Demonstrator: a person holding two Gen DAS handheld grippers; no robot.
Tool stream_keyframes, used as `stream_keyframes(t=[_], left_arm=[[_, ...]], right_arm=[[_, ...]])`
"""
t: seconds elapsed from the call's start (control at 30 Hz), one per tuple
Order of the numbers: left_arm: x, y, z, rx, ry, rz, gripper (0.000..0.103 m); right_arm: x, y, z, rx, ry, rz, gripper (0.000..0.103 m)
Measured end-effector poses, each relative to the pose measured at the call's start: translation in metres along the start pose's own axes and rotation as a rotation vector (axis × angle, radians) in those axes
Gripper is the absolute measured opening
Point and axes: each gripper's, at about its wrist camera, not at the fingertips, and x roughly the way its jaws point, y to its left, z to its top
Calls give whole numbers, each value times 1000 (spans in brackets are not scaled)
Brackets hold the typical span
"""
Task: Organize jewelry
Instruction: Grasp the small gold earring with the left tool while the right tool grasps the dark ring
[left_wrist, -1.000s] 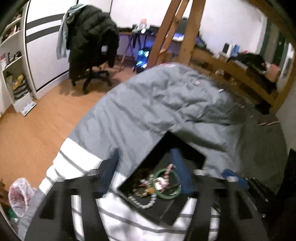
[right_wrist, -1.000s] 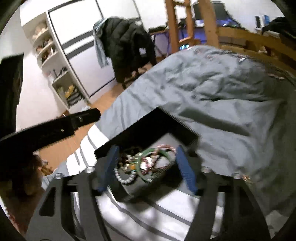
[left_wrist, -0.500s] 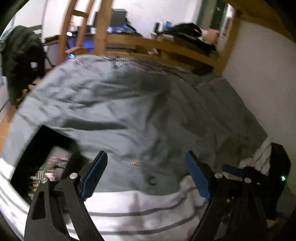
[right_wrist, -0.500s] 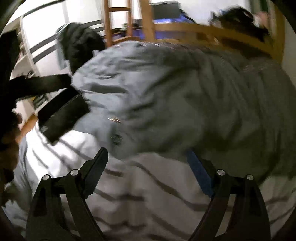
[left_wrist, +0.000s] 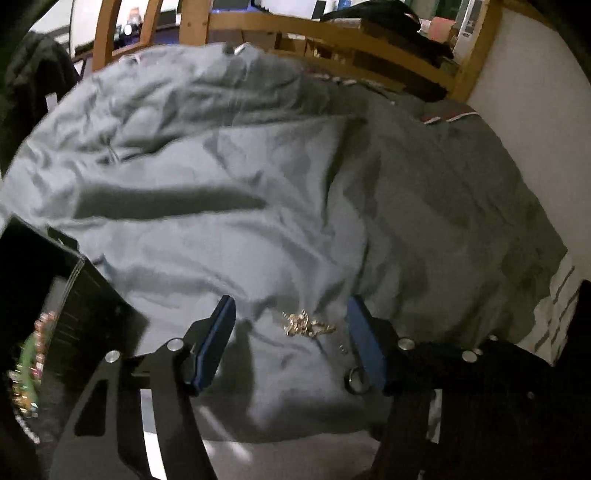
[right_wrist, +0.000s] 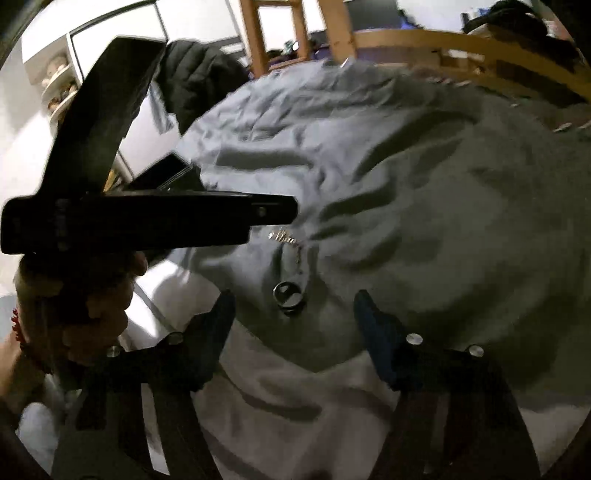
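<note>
Now left claw (left_wrist: 290, 334) is hovering spread, empty, framing a tangled gold chain (left_wrist: 308, 325) lying on the rumpled grey duvet (left_wrist: 221, 184). Right claw (right_wrist: 293, 325) is gaping too, lining up over a dark metal ring (right_wrist: 289, 294). Pickup step likely; next needs low, careful pinching. Black jewelry box (left_wrist: 55, 306) is waiting left; open bedding beyond.

Rumpled grey duvet (left_wrist: 229, 155), wooden bed frame (left_wrist: 369, 40), white wall (left_wrist: 535, 122), dim light
</note>
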Motion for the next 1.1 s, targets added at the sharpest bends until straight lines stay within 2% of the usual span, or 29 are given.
stream_keyframes(t=[0.07,0.17,0.23,0.3,0.37,0.43,0.63,0.87,1.03,1.1], left_arm=[[7,-1,-4,19,11,-10,53],[19,-7,-9,60,21,24,53],[23,-8,-10,73,23,43,53],[22,-9,-11,79,20,51,47],[20,-11,-11,81,20,49,31],[18,-11,-10,82,20,48,20],[11,-14,-8,71,16,38,10],[-4,-26,-3,77,5,-13,6],[-20,-27,-1,93,-27,-3,6],[-14,-26,-3,96,-11,11,15]], right_arm=[[12,-8,-1,27,20,23,63],[22,-14,2,39,22,36,52],[24,-14,1,34,31,-2,41],[23,-18,1,37,38,-26,30],[20,-23,2,52,28,-38,22],[14,-28,5,76,1,-40,21],[-6,-39,11,115,-85,-48,21],[-21,-59,16,205,-136,-37,21],[-22,-64,16,226,-140,-31,21],[-22,-62,15,219,-135,-29,21]])
